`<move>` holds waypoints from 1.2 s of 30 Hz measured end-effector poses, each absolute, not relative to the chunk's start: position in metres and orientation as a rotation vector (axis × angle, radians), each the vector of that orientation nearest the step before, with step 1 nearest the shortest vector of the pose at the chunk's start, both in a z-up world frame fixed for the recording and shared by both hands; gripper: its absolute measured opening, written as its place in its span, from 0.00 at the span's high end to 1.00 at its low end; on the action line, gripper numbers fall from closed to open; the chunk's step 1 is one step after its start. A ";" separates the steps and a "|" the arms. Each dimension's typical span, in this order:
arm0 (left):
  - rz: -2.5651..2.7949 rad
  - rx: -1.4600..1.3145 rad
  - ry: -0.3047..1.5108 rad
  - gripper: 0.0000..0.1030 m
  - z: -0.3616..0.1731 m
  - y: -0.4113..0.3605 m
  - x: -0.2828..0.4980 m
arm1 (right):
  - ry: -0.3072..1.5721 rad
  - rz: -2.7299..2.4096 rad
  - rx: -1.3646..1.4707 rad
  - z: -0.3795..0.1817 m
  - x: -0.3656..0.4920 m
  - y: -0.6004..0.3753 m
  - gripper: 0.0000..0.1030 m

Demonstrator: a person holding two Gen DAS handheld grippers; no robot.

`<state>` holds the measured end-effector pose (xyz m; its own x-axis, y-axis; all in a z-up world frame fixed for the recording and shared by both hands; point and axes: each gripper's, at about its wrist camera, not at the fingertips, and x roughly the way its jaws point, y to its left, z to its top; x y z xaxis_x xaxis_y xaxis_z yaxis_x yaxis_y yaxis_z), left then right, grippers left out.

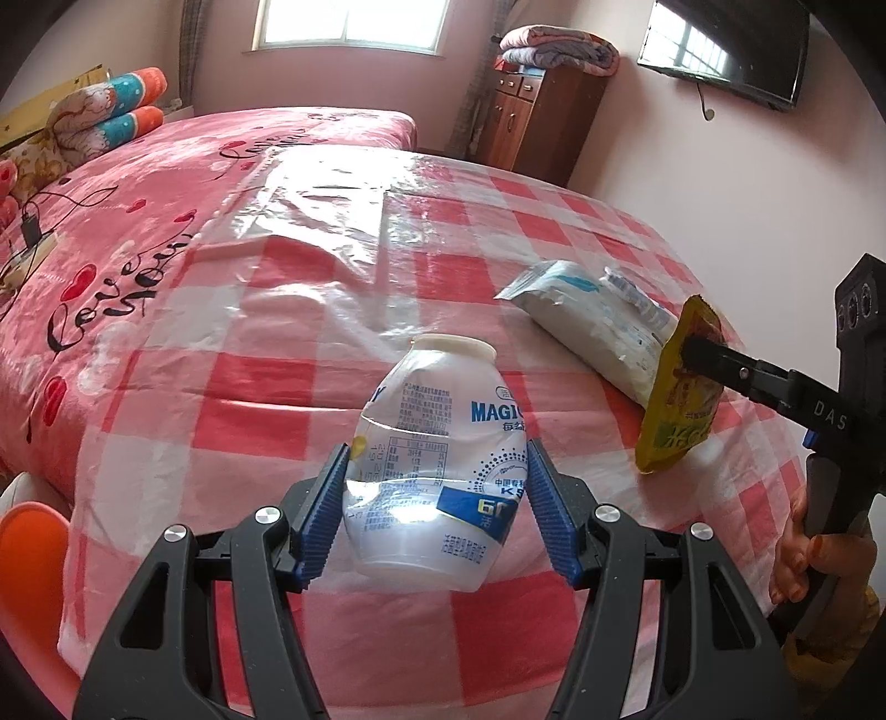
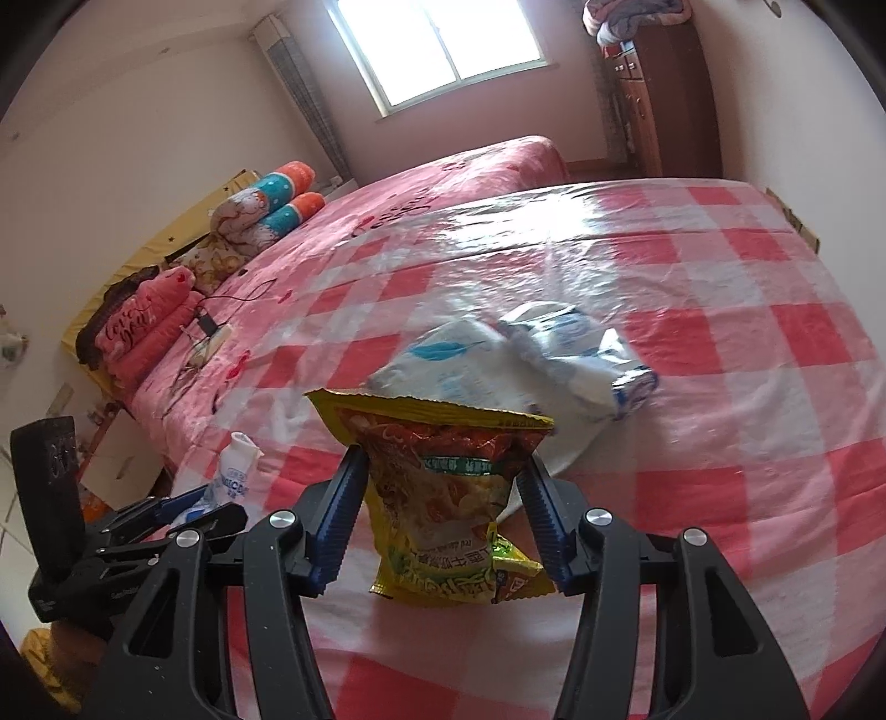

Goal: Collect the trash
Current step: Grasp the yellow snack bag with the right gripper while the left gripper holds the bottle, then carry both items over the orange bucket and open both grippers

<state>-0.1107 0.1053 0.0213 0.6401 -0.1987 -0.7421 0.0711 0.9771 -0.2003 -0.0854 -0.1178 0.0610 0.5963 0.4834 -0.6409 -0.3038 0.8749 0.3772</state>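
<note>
My left gripper (image 1: 437,515) is shut on a crushed white plastic bottle (image 1: 437,443) with a blue label, held just above the checked table cloth (image 1: 266,421). The right gripper (image 2: 443,515) is shut on a yellow snack packet (image 2: 443,498), lifted off the cloth. A crumpled white and blue wrapper (image 2: 526,360) lies on the table behind the packet. In the left wrist view the wrapper (image 1: 598,321) lies at the right, and the right gripper (image 1: 692,354) holds the yellow packet (image 1: 678,404) in front of it. The right wrist view shows the left gripper (image 2: 194,507) with the bottle (image 2: 238,471) at lower left.
A pink bed (image 1: 138,194) with rolled pillows (image 1: 111,111) and a charger cable borders the table's left side. An orange seat (image 1: 33,554) stands at the near left corner. A wooden cabinet (image 1: 526,116) with folded blankets and a wall television (image 1: 725,50) are at the back.
</note>
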 end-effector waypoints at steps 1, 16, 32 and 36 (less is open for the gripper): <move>-0.155 -0.163 0.862 0.39 0.022 0.109 -0.112 | 0.814 0.469 0.244 0.061 -0.086 -0.116 0.45; -0.141 -0.205 0.835 0.39 0.027 0.140 -0.132 | 0.866 0.574 0.275 0.062 -0.093 -0.074 0.46; -0.077 -0.240 0.819 0.39 0.026 0.182 -0.151 | 0.915 0.632 0.232 0.060 -0.107 -0.029 0.46; -0.069 -0.248 0.818 0.39 0.026 0.190 -0.153 | 0.922 0.639 0.220 0.061 -0.109 -0.022 0.46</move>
